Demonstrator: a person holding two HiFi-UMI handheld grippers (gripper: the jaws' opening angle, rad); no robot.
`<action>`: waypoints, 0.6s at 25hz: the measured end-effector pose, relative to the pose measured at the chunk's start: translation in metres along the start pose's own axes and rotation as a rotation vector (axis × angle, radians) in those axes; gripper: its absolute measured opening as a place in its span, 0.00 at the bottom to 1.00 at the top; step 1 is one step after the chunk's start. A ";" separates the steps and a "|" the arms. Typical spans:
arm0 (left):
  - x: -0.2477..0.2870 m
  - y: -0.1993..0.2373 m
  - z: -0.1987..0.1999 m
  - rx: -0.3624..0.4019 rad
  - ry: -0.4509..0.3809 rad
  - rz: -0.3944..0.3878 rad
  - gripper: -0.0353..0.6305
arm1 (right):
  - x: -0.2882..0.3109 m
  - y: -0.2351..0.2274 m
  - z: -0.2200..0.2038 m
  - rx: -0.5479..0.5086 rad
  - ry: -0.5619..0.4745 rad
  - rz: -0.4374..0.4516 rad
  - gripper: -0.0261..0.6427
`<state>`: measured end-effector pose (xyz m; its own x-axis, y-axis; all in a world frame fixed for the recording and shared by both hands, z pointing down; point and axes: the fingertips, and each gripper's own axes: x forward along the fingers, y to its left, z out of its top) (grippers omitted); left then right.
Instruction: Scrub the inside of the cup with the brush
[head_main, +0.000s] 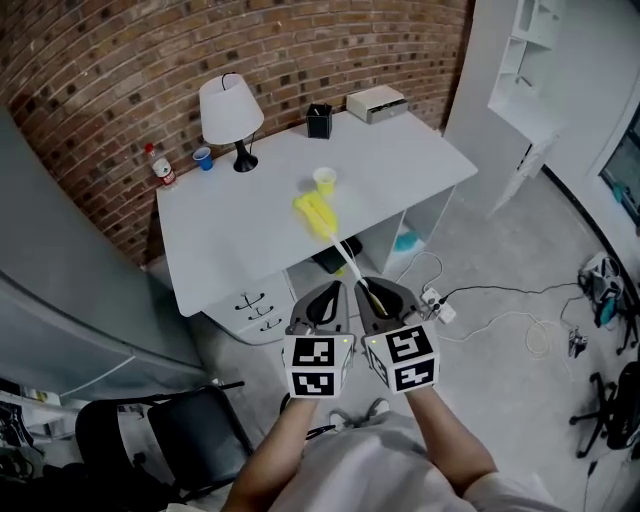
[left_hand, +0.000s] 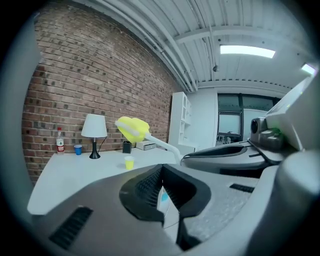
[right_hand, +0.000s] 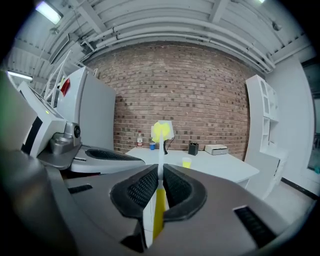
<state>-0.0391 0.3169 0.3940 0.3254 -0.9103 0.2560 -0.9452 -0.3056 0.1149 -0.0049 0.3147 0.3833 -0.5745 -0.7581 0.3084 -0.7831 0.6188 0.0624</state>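
A small yellow cup (head_main: 324, 180) stands upright near the middle of the white desk (head_main: 230, 240). My right gripper (head_main: 375, 300) is shut on the white handle of a brush, held in the air in front of the desk. The brush's yellow head (head_main: 314, 212) points toward the cup and hangs short of it. In the right gripper view the handle (right_hand: 159, 200) runs out between the shut jaws to the head (right_hand: 160, 131), with the cup (right_hand: 186, 162) beyond. My left gripper (head_main: 322, 305) is beside the right one, shut and empty (left_hand: 162, 172); it sees the cup (left_hand: 129, 162) and brush head (left_hand: 132, 129).
On the desk's far side stand a white lamp (head_main: 232, 115), a blue cup (head_main: 203, 158), a bottle (head_main: 160, 166), a black holder (head_main: 319, 121) and a white box (head_main: 377, 103). A black chair (head_main: 160, 430) is at lower left. Cables (head_main: 480, 300) lie on the floor to the right.
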 end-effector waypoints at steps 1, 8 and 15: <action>0.001 0.001 0.000 0.003 0.001 0.000 0.06 | 0.000 -0.001 0.001 0.001 -0.001 -0.004 0.08; 0.017 0.000 0.007 0.006 -0.011 -0.023 0.06 | 0.008 -0.017 0.004 0.016 -0.007 -0.026 0.08; 0.053 0.006 0.006 -0.002 0.013 -0.008 0.06 | 0.033 -0.040 0.000 0.025 -0.006 -0.003 0.08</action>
<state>-0.0278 0.2651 0.4029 0.3337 -0.9038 0.2679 -0.9424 -0.3128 0.1188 0.0076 0.2648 0.3910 -0.5739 -0.7609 0.3028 -0.7902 0.6116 0.0393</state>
